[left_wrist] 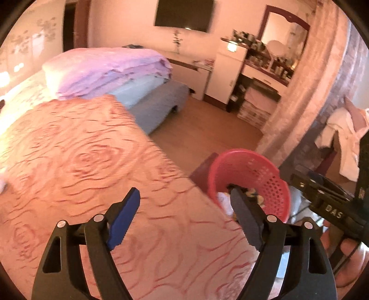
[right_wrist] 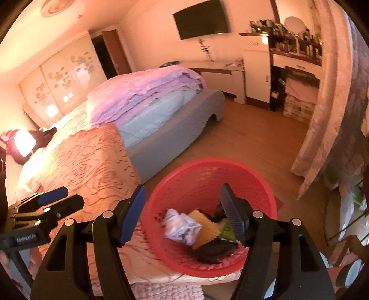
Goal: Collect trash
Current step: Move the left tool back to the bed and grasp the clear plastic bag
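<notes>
Now both grippers, left [left_wrist: 184, 207] and right [right_wrist: 182, 205], stand open and empty above the bed [left_wrist: 80, 150], beside the red basket [right_wrist: 184, 175] holding crumpled trash [right_wrist: 182, 227].

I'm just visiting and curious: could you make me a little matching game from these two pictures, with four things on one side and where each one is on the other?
Things:
1. crumpled white paper
2. red basket
3. folded purple quilt
4. dark television

Places:
A. on the wall
B. stacked on the far part of the bed
C. inside the basket
D. at the edge of the rose-patterned bedspread

Pairs: 1-C, 2-D, 3-B, 4-A
</notes>
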